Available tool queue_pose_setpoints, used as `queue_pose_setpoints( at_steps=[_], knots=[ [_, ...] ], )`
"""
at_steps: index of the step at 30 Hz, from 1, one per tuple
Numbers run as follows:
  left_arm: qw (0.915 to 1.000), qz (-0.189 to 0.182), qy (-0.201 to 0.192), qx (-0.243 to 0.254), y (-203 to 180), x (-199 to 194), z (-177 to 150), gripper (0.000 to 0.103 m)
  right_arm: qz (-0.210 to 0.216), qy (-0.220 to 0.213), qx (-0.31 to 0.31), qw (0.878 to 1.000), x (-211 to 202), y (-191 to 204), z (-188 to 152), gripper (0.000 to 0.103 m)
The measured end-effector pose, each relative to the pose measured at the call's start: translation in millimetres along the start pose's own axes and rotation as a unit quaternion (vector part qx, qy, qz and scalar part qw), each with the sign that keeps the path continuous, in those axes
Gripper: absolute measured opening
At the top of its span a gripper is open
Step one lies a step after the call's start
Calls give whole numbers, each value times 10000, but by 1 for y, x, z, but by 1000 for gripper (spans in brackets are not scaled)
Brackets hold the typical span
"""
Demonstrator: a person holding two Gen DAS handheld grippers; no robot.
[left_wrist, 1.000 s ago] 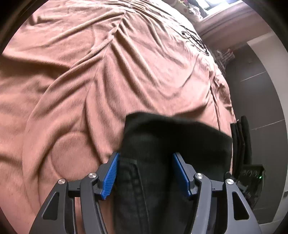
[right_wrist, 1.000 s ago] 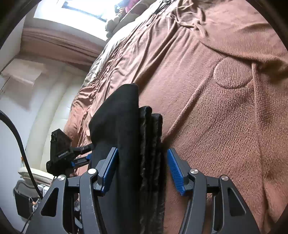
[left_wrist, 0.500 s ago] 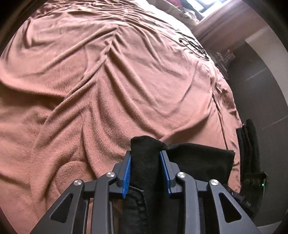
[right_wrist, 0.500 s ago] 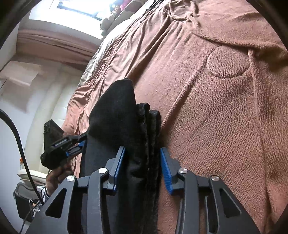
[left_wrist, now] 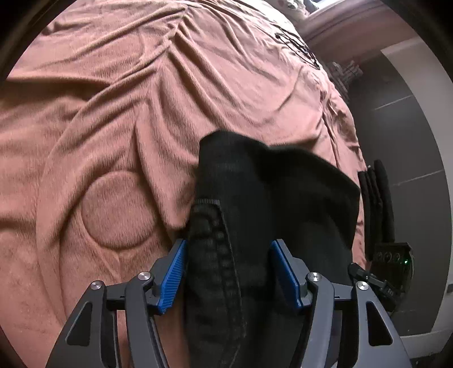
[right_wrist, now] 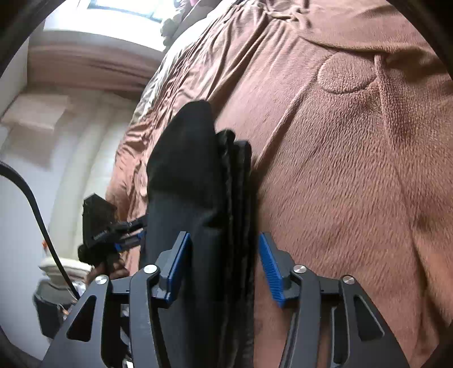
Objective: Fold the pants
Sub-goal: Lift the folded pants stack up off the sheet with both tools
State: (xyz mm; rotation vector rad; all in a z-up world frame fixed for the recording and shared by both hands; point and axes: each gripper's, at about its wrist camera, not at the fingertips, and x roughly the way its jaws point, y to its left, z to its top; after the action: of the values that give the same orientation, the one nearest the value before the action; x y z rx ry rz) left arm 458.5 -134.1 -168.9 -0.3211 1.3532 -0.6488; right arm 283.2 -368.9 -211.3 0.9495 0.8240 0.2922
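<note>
The black pants (left_wrist: 254, 203) lie folded in a thick stack on the brown blanket (left_wrist: 119, 119), near the bed's edge. My left gripper (left_wrist: 230, 269) is open, its blue pads either side of the stack's end without pinching it. The right gripper shows at the far right of this view (left_wrist: 388, 260). In the right wrist view the pants (right_wrist: 198, 175) show as stacked layers on edge. My right gripper (right_wrist: 222, 266) is open around that end, with gaps at both pads. The left gripper (right_wrist: 113, 235) shows beyond, in a hand.
The brown blanket (right_wrist: 354, 169) covers the bed, wrinkled, with round embossed patches. The bed's edge drops off beside the pants to a grey floor (left_wrist: 410, 141). A white curved wall (right_wrist: 85, 158), a black cable (right_wrist: 36, 209) and a window (right_wrist: 127, 8) lie beyond.
Both grippers were open a second ago, shut on the pants' ends half a second ago, and have opened again now. The folded stack lies on the blanket.
</note>
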Motion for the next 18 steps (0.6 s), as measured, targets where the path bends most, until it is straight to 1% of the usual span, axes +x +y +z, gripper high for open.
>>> queue_pose_setpoints(
  at_steps=[1, 4, 6, 9, 11, 13, 15, 17, 18],
  knots=[
    [10000, -23, 25, 18, 0, 0, -3, 63, 11, 57, -37, 10000, 1, 2, -1, 55],
    [9999, -96, 96, 59, 0, 1, -9, 63, 40, 243, -39, 9997, 6, 3, -1, 55],
    [9998, -154, 101, 81, 0, 3, -11, 63, 206, 281, 88, 9994, 7, -3, 4, 55],
    [9996, -266, 86, 11, 4, 6, -9, 63, 588, 299, 395, 9970, 10, -15, 17, 55],
    [9992, -396, 47, -41, 6, 7, -8, 63, 728, 293, 471, 9958, 13, -18, 25, 50],
    [9986, -509, 1, -103, 8, 7, -7, 63, 830, 218, 476, 9952, 12, -19, 28, 41],
    [9982, -598, -46, -95, 7, 4, -6, 61, 912, 116, 376, 9951, 9, -16, 29, 35],
    [9978, -659, -100, -46, 6, -2, -7, 58, 1050, 29, 225, 9942, 2, -14, 29, 35],
    [9973, -718, -126, -53, 6, -4, -8, 58, 1051, 27, 183, 9943, 0, -14, 27, 35]
  ],
)
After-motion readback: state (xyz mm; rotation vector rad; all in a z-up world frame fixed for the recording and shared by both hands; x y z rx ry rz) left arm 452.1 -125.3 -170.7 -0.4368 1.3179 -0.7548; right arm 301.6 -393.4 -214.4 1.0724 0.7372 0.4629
